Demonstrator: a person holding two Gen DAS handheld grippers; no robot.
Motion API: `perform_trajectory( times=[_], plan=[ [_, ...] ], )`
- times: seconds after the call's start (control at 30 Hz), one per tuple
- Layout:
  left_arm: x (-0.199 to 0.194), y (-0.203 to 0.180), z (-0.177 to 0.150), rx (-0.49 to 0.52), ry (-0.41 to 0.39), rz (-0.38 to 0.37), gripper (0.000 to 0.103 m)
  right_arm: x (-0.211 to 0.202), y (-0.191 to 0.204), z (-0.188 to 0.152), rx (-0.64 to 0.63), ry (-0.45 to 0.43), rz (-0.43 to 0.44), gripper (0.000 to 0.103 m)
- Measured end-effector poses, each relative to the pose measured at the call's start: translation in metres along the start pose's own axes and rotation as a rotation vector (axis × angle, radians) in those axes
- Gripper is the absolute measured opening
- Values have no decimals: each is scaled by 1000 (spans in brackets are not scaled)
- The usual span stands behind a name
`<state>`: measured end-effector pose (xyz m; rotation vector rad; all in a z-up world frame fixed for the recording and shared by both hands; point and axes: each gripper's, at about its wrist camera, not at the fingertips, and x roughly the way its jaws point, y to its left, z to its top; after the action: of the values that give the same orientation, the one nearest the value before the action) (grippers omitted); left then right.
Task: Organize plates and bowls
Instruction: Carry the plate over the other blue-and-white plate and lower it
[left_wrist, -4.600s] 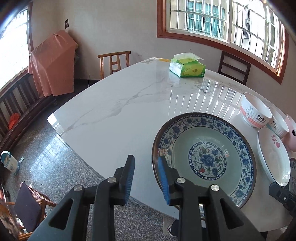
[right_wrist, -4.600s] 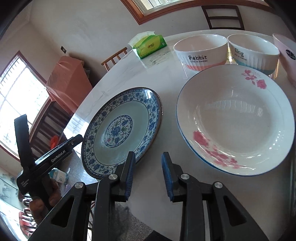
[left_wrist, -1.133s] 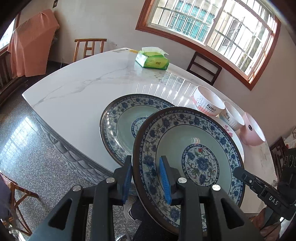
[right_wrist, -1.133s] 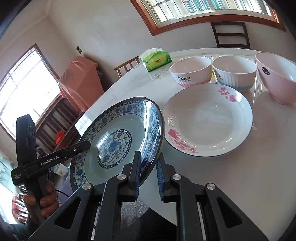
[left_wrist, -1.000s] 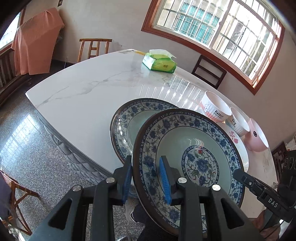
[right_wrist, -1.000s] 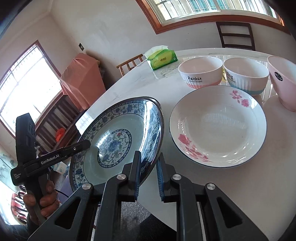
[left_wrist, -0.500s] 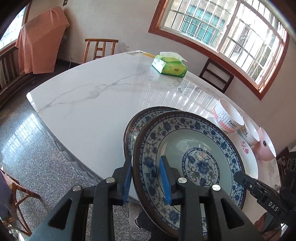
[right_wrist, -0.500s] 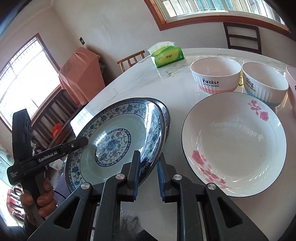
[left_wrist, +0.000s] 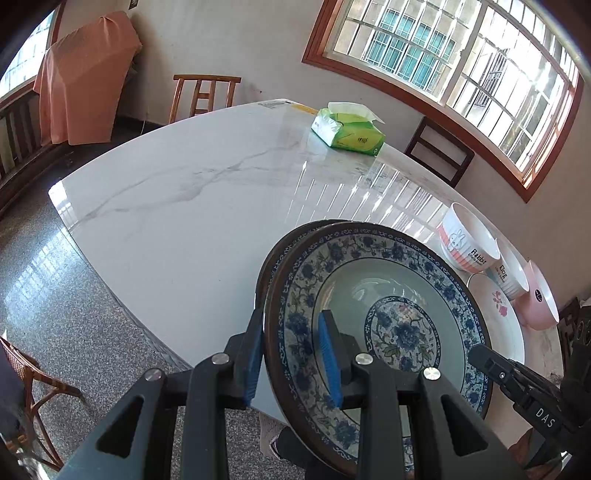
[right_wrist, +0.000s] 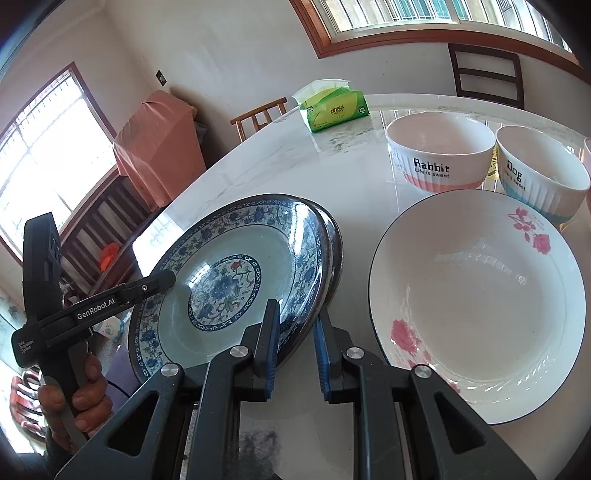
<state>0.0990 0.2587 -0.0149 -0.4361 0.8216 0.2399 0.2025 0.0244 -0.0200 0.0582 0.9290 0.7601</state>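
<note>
Both grippers are shut on the rim of one blue-and-white floral plate (left_wrist: 388, 306) (right_wrist: 229, 280), one on each side. My left gripper (left_wrist: 291, 354) clamps its left rim; my right gripper (right_wrist: 295, 343) clamps its right rim. The plate hangs almost directly over a second matching plate (left_wrist: 295, 230) (right_wrist: 334, 243) lying on the marble table (left_wrist: 184, 199); only that plate's far rim shows. Whether the two touch I cannot tell. A white plate with pink roses (right_wrist: 480, 302) lies to the right.
A "Rabbit" bowl (right_wrist: 439, 151), a "Dog" bowl (right_wrist: 539, 173) and a pink bowl (left_wrist: 539, 295) stand in a row behind the white plate. A green tissue pack (left_wrist: 347, 129) sits at the far side. Chairs ring the table.
The held plate has travelled left and forward until it nearly covers the plate on the table. Both grippers kept their grip. Long before, both were open and empty.
</note>
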Motion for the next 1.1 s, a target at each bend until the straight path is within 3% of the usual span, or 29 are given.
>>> perform_trajectory(
  times=[1.1],
  plan=[
    [10, 7, 9, -21, -8, -8, 29, 12, 10, 1, -18, -24, -54, 21]
  ],
)
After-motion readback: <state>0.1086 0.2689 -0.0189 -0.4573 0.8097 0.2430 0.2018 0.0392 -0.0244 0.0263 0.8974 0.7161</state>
